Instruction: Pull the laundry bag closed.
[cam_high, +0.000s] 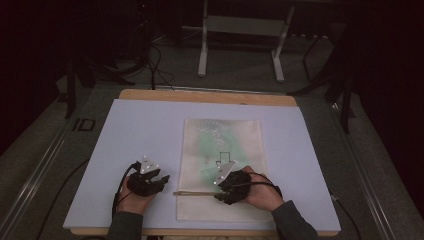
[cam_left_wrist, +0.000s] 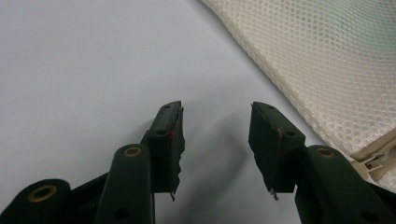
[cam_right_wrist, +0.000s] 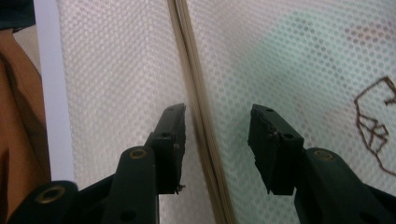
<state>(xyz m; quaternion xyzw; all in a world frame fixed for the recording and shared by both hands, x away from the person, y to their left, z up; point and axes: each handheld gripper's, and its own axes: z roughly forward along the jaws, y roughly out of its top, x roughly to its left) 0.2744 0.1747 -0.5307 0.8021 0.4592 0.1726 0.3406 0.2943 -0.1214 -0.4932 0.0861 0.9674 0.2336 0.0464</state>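
Note:
A cream mesh laundry bag (cam_high: 222, 150) lies flat on the pale board, with something green showing through it (cam_right_wrist: 299, 51). Its zipper (cam_high: 195, 194) runs across the near end. In the right gripper view the zipper line (cam_right_wrist: 196, 93) passes between the jaws of my right gripper (cam_right_wrist: 215, 126), which stands open just over the bag (cam_right_wrist: 116, 74). My left gripper (cam_high: 150, 181) rests on the board left of the bag, open and empty (cam_left_wrist: 215, 128). The bag's edge (cam_left_wrist: 327, 60) and the zipper's end (cam_left_wrist: 373, 161) lie to its right.
The pale board (cam_high: 135, 130) covers a wooden table (cam_high: 205, 96). A white metal stand (cam_high: 240, 40) and cables sit on the floor behind. A dark line drawing (cam_right_wrist: 373, 126) shows through the mesh. Bare board extends left and far of the bag.

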